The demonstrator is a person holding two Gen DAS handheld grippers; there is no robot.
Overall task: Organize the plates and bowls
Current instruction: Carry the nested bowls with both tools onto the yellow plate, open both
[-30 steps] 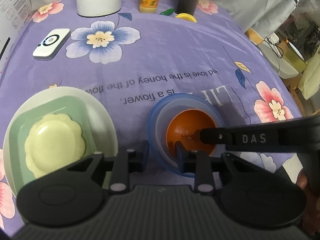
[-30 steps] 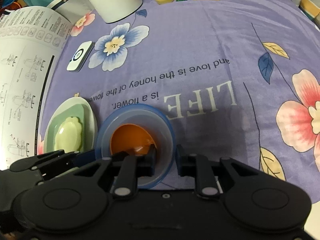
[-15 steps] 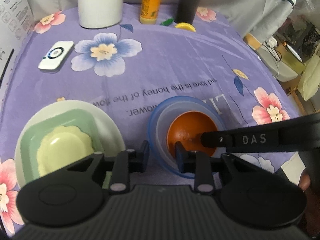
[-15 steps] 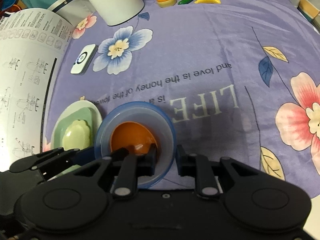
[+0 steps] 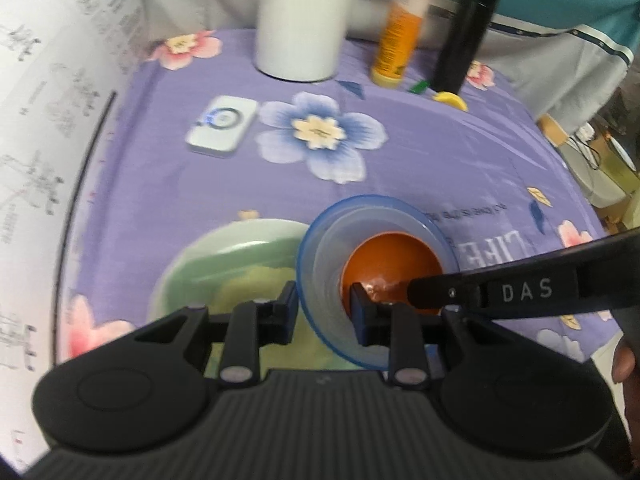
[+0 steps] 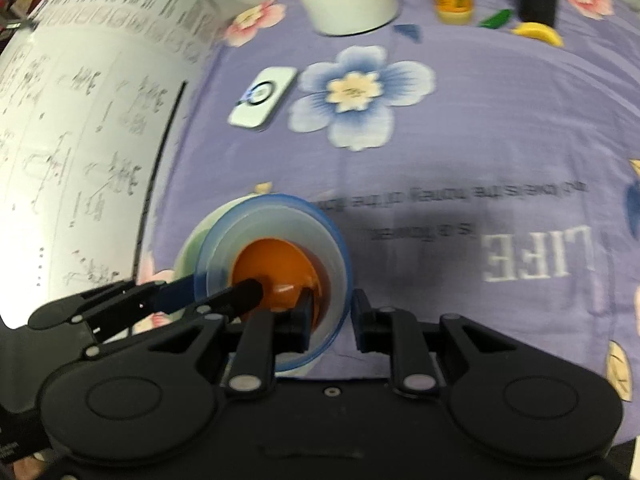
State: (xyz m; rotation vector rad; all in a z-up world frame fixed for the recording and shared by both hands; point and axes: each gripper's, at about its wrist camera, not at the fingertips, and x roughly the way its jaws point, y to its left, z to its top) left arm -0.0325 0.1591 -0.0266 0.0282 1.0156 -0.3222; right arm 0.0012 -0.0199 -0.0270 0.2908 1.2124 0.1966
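Observation:
A translucent blue bowl (image 5: 332,248) with a small orange bowl (image 5: 394,266) nested inside is held off the cloth between both grippers. My left gripper (image 5: 325,312) is shut on its left rim. My right gripper (image 6: 330,320) is shut on its right rim; the bowl stack also shows in the right wrist view (image 6: 276,256). The stack overlaps a white plate (image 5: 192,264) that carries a green square dish (image 5: 256,256) and a pale yellow piece, which lie below and to its left. The frames are blurred.
A purple flowered tablecloth (image 5: 420,152) covers the table. At the back stand a white cylinder (image 5: 300,20), an orange bottle (image 5: 400,36) and a black flask (image 5: 464,36). A white remote (image 5: 222,126) lies mid-left. A printed paper sheet (image 6: 80,140) curves up at left.
Both grippers have lifted the bowl stack and carried it left, so it now overlaps the plate stack. The view has tilted up toward the back of the table.

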